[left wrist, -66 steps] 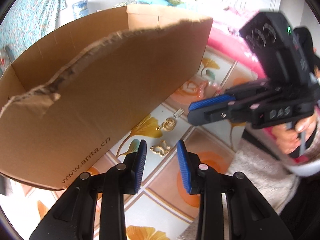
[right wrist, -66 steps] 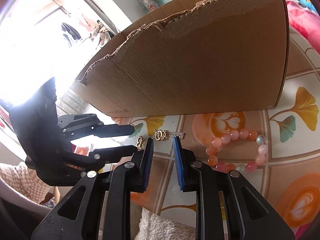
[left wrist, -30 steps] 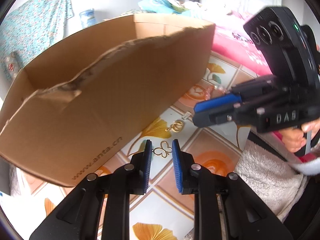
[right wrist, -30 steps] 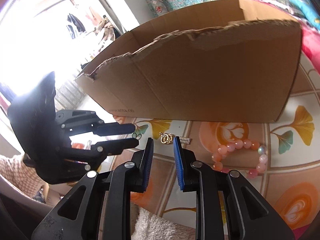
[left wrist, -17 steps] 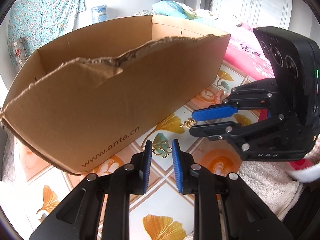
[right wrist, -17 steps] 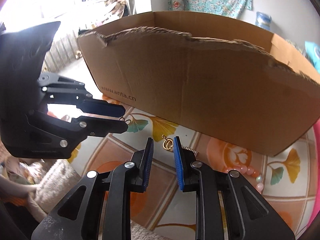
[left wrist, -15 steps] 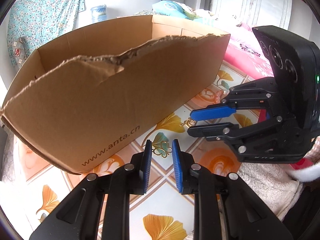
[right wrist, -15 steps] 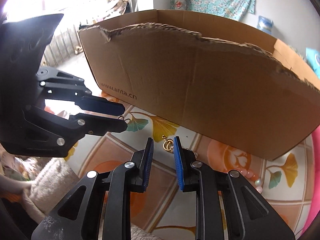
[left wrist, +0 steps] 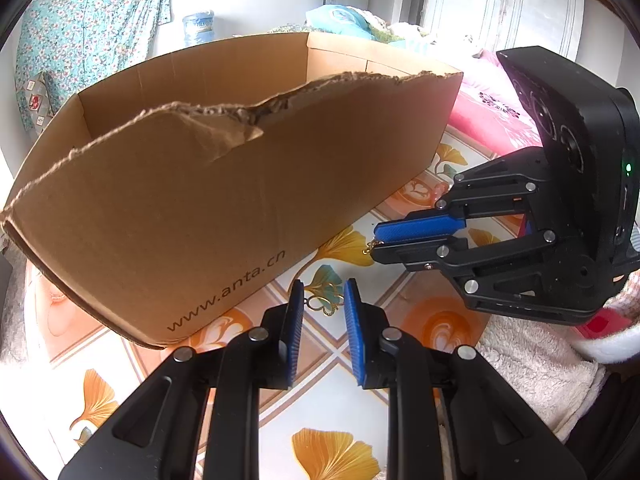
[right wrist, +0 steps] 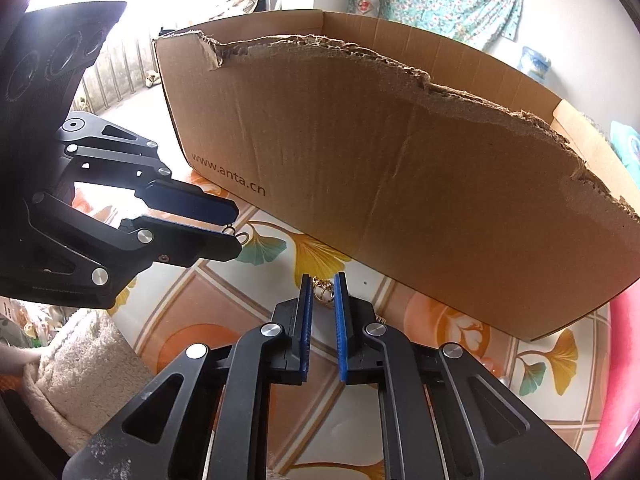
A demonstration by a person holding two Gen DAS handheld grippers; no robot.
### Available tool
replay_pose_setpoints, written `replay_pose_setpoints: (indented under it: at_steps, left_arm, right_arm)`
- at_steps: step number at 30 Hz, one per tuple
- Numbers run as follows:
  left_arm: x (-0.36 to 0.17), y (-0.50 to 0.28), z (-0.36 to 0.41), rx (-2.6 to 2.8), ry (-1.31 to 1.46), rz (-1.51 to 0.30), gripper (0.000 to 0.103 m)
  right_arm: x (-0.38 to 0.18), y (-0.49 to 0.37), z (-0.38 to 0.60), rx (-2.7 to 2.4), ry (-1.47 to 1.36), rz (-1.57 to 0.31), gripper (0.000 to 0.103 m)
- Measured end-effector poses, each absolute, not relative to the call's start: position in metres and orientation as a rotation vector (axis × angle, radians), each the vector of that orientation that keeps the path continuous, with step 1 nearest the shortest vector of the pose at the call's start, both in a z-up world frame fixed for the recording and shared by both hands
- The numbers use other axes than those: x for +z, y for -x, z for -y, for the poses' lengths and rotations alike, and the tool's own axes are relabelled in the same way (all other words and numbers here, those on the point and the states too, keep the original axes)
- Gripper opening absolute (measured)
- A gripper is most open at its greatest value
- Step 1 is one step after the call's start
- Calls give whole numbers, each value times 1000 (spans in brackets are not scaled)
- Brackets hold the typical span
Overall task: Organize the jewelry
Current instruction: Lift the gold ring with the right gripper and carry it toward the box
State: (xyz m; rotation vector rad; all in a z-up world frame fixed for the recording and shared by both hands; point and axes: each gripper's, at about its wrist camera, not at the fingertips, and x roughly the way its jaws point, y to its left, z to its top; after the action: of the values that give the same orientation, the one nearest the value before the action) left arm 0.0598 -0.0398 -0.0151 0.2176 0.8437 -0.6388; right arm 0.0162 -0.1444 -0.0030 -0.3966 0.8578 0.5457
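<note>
My left gripper (left wrist: 322,294) is shut on a small gold butterfly pendant (left wrist: 323,306) and holds it above the tiled tablecloth; it also shows in the right wrist view (right wrist: 234,232) with the pendant's ring (right wrist: 239,235) at its tip. My right gripper (right wrist: 323,285) is shut on a gold ring-shaped earring (right wrist: 323,292); in the left wrist view (left wrist: 374,242) a bit of gold chain (left wrist: 370,245) hangs from its tip. A torn brown cardboard box (left wrist: 208,184) marked www.anta.cn stands just behind both grippers, open at the top (right wrist: 420,168).
The table wears a tile-pattern cloth with ginkgo leaves (left wrist: 344,240). A pink bead bracelet (right wrist: 492,368) lies low right, mostly hidden behind my right gripper. A fleecy white sleeve (left wrist: 536,368) is at right. Pink bedding (left wrist: 492,116) lies behind the box.
Both grippers closed on their gold pieces and lifted them off the cloth. Both have risen and drawn closer to the box's front wall; the views now look more over its rim.
</note>
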Motion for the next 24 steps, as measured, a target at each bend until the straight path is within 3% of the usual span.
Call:
replay_pose_setpoints:
  at_steps: [14, 24]
  left_arm:
    - [-2, -46, 38, -643, -209, -807, 20]
    - [70, -20, 41, -698, -151, -660, 20]
  right_arm:
    - [27, 8, 159, 566, 325, -798, 9]
    - [98, 28, 198, 629, 141, -643, 9]
